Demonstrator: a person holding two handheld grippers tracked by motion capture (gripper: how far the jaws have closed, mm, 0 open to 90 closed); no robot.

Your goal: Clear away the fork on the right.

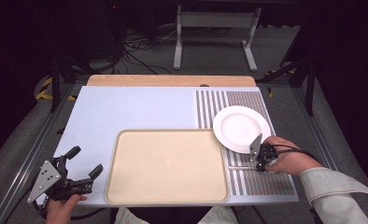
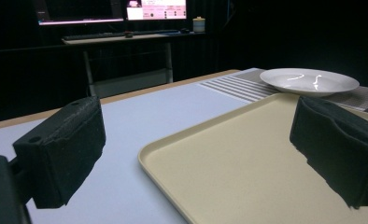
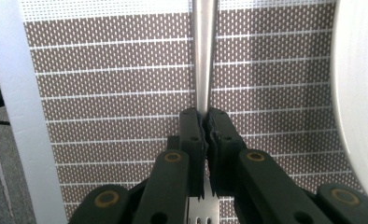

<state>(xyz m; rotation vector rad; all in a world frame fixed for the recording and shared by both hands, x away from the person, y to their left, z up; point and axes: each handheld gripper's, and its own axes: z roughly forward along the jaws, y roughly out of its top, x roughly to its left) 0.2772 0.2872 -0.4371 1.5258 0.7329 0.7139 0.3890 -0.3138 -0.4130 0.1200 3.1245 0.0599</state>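
At the lower left of the high view, the left gripper (image 1: 85, 164) stands wide and empty beside the tray (image 1: 167, 198). Right of the tray, the right gripper (image 3: 205, 122) pinches a fork (image 3: 204, 56) lying on the striped mat (image 3: 112, 84). Farther up sits the plate (image 1: 241, 128).

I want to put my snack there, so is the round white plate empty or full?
Empty. The round white plate shows only bare, shiny white surface in the high view and the left gripper view, with nothing lying in it.

Silver fork (image 3: 204, 56) — flat on striped placemat (image 3: 116, 93).
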